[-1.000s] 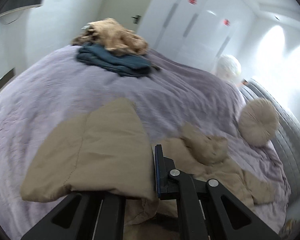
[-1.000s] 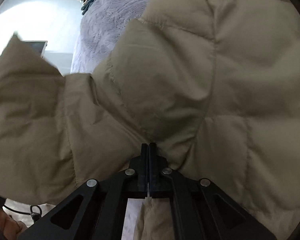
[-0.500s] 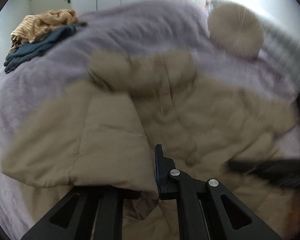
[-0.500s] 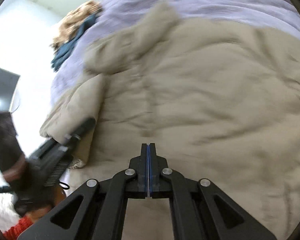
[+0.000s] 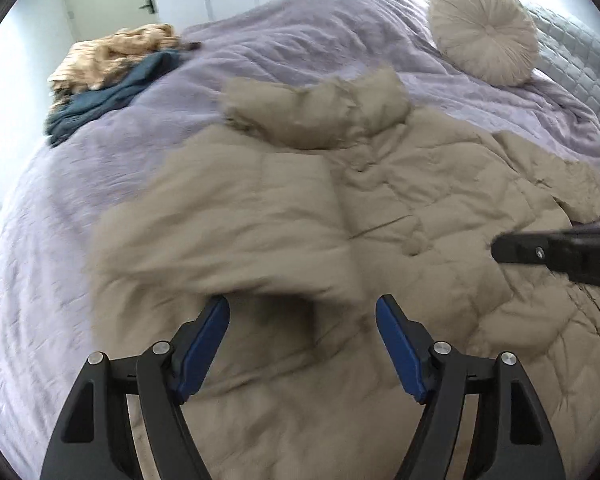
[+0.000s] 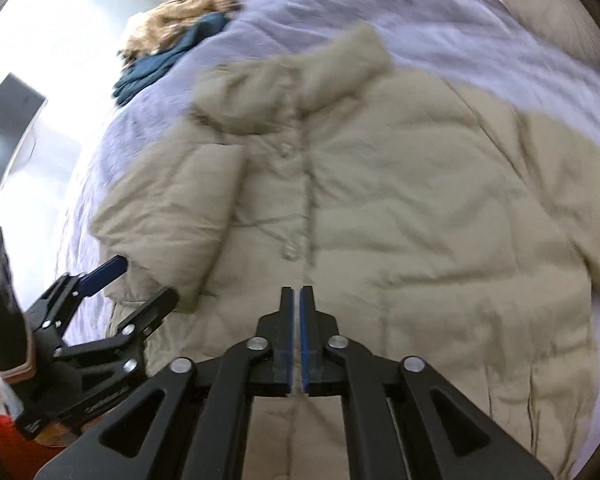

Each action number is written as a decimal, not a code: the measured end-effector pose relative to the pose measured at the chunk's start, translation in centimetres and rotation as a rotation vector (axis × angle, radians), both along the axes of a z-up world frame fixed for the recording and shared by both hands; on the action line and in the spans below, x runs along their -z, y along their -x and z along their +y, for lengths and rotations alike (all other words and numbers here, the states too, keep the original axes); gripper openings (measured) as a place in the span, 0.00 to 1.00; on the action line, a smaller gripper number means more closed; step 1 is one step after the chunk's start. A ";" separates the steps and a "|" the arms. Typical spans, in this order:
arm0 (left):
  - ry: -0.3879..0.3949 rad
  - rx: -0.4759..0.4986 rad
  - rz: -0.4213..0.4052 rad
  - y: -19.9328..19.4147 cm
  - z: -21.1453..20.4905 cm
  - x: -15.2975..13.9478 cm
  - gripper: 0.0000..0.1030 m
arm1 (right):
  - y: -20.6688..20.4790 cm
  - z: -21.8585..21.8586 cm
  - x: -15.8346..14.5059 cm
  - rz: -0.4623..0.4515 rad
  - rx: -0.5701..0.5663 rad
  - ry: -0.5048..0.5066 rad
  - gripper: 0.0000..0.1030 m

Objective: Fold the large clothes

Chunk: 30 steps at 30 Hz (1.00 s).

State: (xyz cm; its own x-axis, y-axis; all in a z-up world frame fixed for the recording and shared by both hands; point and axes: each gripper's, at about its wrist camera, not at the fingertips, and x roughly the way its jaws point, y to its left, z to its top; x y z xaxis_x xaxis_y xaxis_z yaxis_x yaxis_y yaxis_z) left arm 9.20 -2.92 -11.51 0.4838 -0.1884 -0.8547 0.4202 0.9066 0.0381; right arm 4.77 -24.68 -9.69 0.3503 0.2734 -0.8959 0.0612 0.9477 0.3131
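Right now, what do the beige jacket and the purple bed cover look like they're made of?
The jacket looks like matte, padded synthetic shell: quilted stitch lines and puffy panels. The bed cover looks like soft plush or fleece: fuzzy, rippled nap. Neither fibre is certain from sight.

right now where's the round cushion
In the left wrist view, the round cushion sits upper right on the purple bedspread, beyond the beige jacket.
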 end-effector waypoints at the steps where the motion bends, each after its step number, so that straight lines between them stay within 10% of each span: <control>1: 0.008 -0.023 -0.010 0.2 1.1 -0.5 0.74 | 0.1 0.7 -0.5 -0.019 -0.029 0.010 0.50; 2: 0.016 -0.057 -0.019 0.3 2.4 -0.8 0.74 | -0.3 1.5 -0.7 -0.025 -0.047 0.013 1.00; 9: 0.007 -0.356 0.028 -1.0 11.6 0.6 0.74 | 0.4 7.2 -1.0 -0.112 -0.212 0.128 0.99; 17: 0.021 -0.458 0.132 -1.9 14.0 5.4 0.74 | -2.7 16.0 2.5 -0.204 -0.398 0.485 0.98; 19: 0.020 -0.460 0.133 -2.0 13.9 5.9 0.74 | -3.8 16.3 3.2 -0.217 -0.394 0.533 0.61; 20: 0.018 -0.457 0.130 -2.0 13.8 6.1 0.74 | -4.3 16.1 3.3 -0.208 -0.391 0.520 0.10; 25: 0.009 -0.449 0.140 -2.3 13.9 6.8 0.75 | -4.7 8.4 0.7 -0.238 -0.047 0.122 0.07; 30: 0.043 -0.439 0.166 -3.0 14.3 5.7 0.74 | -4.0 -0.8 5.7 -0.026 0.330 -0.219 0.08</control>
State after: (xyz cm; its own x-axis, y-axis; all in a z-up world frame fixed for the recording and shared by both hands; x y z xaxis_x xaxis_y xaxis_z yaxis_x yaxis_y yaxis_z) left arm 12.24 11.35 -17.21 0.3828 -0.0331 -0.9232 -0.0059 0.9992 -0.0383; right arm 8.79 -25.50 -15.37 0.4730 0.3261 -0.8185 0.3407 0.7890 0.5112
